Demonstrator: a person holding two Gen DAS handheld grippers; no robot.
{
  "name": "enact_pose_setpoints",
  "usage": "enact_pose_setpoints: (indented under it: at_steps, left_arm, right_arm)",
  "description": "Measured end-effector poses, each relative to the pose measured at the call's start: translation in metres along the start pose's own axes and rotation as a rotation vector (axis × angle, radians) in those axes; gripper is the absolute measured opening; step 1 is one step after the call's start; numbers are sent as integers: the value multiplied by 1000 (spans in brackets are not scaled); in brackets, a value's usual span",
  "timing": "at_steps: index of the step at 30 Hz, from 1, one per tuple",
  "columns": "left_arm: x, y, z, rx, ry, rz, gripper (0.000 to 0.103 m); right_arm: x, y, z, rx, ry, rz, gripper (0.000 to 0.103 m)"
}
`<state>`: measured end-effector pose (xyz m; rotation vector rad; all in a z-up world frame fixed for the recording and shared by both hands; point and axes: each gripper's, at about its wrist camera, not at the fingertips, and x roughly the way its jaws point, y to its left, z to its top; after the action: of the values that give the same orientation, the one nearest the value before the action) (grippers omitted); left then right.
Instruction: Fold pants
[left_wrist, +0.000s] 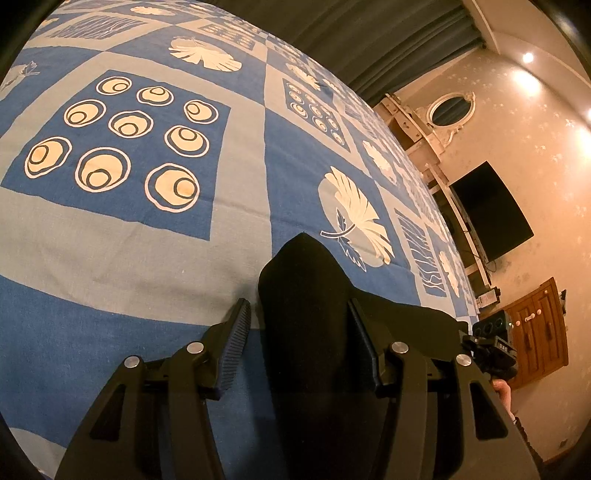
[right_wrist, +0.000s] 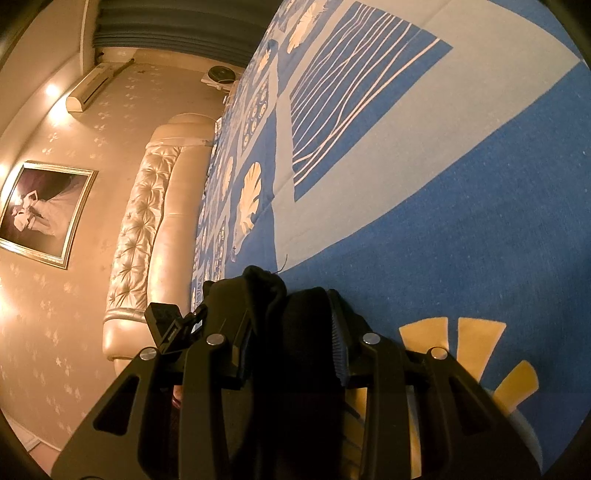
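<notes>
Home bedroom. Bed (left_wrist: 155, 236) with blue patterned bedspread, tufted cream headboard (right_wrist: 147, 206), framed picture (right_wrist: 44, 210) and wall AC unit (right_wrist: 92, 86) on floral wallpaper. Wall-mounted TV (left_wrist: 491, 210), wooden cabinet (left_wrist: 539, 328), oval mirror (left_wrist: 452, 109), dark curtains (left_wrist: 369, 40), warm spot lighting.

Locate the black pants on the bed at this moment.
In both wrist views the pants lie at the bottom centre on the blue bedspread, between the left gripper and in the right gripper.
</notes>
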<state>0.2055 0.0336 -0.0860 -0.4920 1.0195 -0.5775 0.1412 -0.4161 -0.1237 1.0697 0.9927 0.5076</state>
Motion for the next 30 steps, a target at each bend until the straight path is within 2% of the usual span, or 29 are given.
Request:
enact_pose_setpoints:
  at_steps: [20, 23, 25, 27, 30]
  left_arm:
    - [-1, -3, 2, 3, 23, 16, 54]
    - [-2, -6, 2, 2, 21, 5, 62]
    - [-3, -7, 1, -5, 15, -22, 77]
    - [-4, -9, 0, -18, 8, -27, 82]
    - [-5, -12, -1, -33, 13, -4, 82]
  right_arm:
    - [-5, -5, -2, 32, -10, 10, 34]
    - [-14, -8, -3, 46, -26, 9, 34]
    - [-23, -12, -4, 62, -47, 5, 35]
    - [-33, -17, -5, 81, -66, -2, 35]
    - [-57, -28, -10, 115, -108, -36, 35]
